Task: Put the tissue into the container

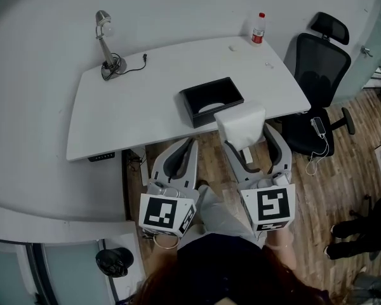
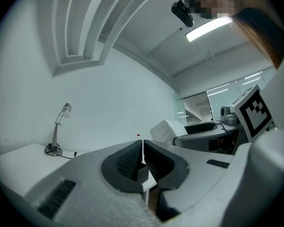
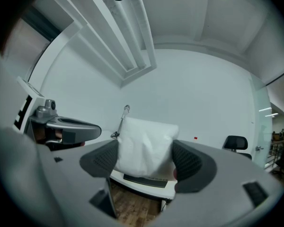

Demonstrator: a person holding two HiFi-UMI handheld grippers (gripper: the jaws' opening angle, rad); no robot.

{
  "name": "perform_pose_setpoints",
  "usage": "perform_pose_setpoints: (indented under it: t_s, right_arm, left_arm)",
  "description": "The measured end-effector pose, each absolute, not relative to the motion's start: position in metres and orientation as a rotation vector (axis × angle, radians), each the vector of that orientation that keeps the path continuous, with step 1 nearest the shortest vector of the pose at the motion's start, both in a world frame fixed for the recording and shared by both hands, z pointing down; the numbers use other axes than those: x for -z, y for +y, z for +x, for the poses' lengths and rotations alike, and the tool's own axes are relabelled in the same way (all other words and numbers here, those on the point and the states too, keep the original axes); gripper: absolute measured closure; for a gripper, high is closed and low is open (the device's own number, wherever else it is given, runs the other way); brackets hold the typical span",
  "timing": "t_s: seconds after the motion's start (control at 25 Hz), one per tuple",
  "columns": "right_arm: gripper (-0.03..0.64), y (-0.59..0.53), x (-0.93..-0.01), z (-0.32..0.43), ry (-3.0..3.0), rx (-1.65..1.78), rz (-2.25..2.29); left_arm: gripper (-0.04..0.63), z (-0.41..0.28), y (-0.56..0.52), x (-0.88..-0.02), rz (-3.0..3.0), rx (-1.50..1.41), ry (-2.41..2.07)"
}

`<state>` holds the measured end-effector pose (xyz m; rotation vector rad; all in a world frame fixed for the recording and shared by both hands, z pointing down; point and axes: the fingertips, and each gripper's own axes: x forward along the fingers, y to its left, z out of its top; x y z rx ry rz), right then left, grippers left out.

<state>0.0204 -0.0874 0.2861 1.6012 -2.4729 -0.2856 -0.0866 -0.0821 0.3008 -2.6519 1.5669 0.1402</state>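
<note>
While the white desk [image 1: 146, 107] carries the black container [image 1: 211, 100] beside its front edge, the right gripper [image 1: 249, 136] hangs just off that edge, jaws clenched on the white tissue pack [image 1: 240, 124], which fills the gap between them and rises past their tips. The left gripper [image 2: 142, 148] alongside has its jaws pressed together on nothing. A desk lamp [image 1: 105, 43] stands at the far left corner.

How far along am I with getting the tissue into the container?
Done: the tissue is clamped in the right gripper, off the table. In hand: it hangs by the table's front edge, just short of the black container. Left: moving it over the container and releasing. The left gripper is shut, empty.
</note>
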Motion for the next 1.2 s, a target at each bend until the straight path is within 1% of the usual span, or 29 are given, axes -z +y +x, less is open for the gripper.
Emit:
perform_pose_setpoints:
  t_s: [1.2]
  right_arm:
    - [0.244,-0.211,-0.304,-0.008,-2.459,0.217,1.547]
  left_arm:
    - [0.563,-0.114,-0.212,-0.306,-2.666,-0.116,1.587]
